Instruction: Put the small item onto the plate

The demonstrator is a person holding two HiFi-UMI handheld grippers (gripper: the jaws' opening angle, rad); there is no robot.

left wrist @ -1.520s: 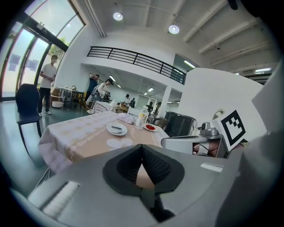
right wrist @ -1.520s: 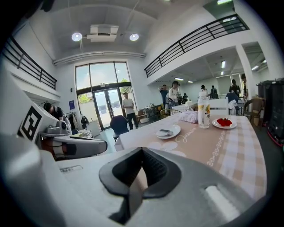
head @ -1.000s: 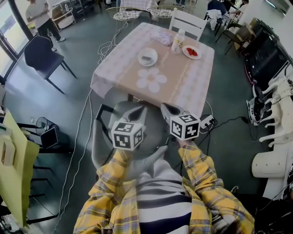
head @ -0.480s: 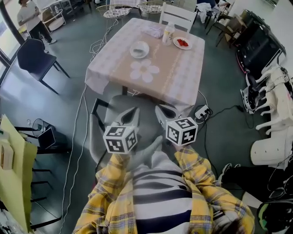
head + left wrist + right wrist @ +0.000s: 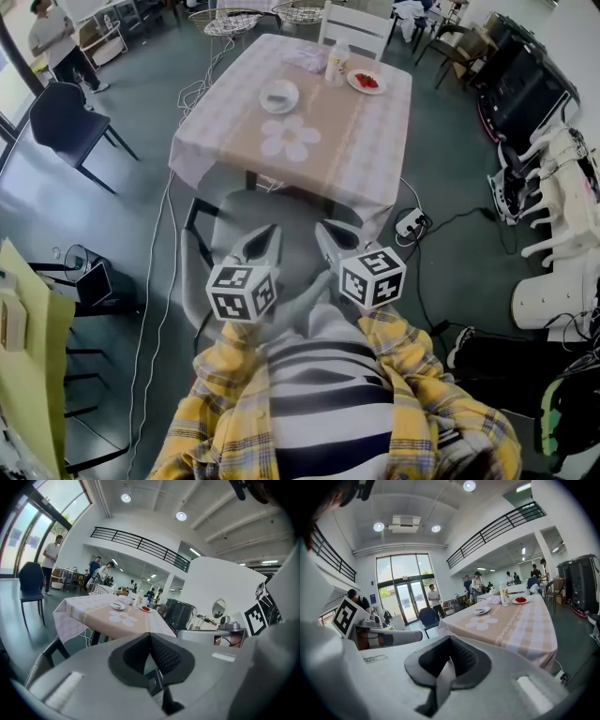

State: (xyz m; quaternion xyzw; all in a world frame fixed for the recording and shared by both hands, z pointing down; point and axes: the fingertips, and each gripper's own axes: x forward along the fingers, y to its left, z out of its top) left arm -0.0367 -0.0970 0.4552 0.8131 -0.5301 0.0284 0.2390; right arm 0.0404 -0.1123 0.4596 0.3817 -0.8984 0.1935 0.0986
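Observation:
The table (image 5: 366,150) with a checked cloth and a flower mat (image 5: 289,138) stands well ahead of me. On it are a white plate (image 5: 278,96) with something grey in it, a small plate of red pieces (image 5: 366,82), a white bottle (image 5: 336,64) and a crumpled pale bundle (image 5: 309,58). My left gripper (image 5: 270,231) and right gripper (image 5: 324,229) are held close to my chest, far short of the table, both shut with nothing in them. The left gripper (image 5: 150,634) and the right gripper (image 5: 449,639) show their pads meeting.
A grey chair (image 5: 234,211) stands between me and the table, and a white chair (image 5: 354,23) stands at its far side. A dark blue chair (image 5: 61,117) is at left. Cables (image 5: 169,244) and a power strip (image 5: 412,223) lie on the floor. White machines (image 5: 562,187) stand at right.
The table has slid up and left in the head view and looks farther off. Both grippers have shifted slightly left and stayed shut.

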